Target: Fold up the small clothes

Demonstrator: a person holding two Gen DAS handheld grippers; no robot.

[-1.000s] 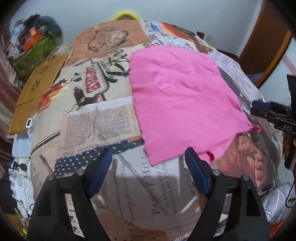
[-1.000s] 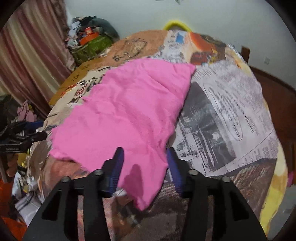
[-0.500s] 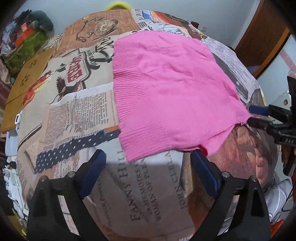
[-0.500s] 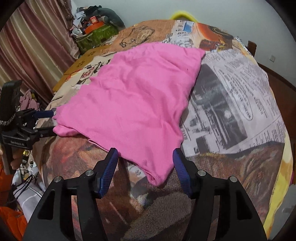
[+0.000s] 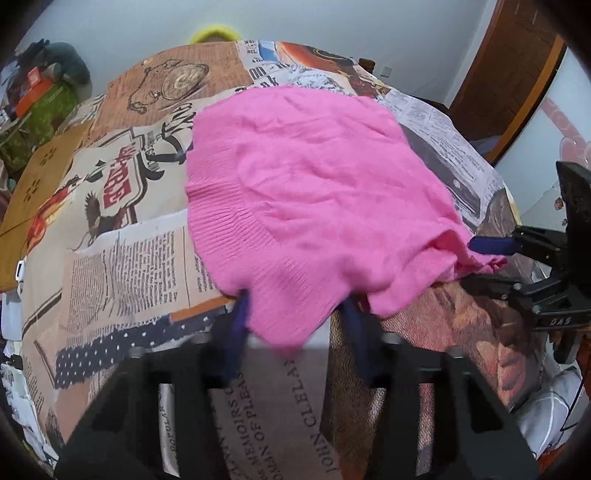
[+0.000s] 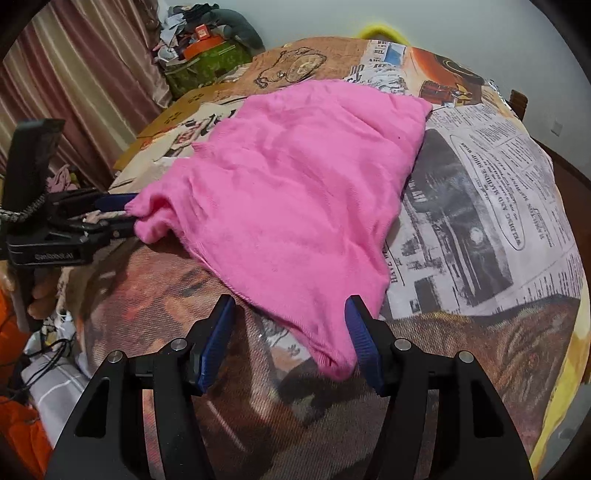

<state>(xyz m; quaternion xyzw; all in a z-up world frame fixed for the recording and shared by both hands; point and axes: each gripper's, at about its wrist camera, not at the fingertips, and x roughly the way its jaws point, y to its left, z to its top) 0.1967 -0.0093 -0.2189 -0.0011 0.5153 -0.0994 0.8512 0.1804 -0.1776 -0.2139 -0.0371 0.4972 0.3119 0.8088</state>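
Pinching pink cloth (image 5: 314, 192), left hand-held gripper (image 5: 295, 310) just closed over "JOHN CLELAND" (image 5: 321, 417); right (image 6: 290, 317) gapes.

Pale wall (image 5: 332, 22) runs along the back; a brown wooden door (image 5: 509, 74) stands at the right; striped brownish curtains (image 6: 74, 74) hang at the left; a cluttered heap (image 6: 207, 48) sits in the corner; a newspaper-print cover (image 6: 480, 221) drapes the surface.

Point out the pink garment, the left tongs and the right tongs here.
pink garment (image 6: 295, 192): right wrist view, middle of the spread fabric.
left tongs (image 5: 291, 328): left wrist view, midway between the blue tips, over the hem.
right tongs (image 6: 291, 332): right wrist view, between the blue tips, astride the corner.
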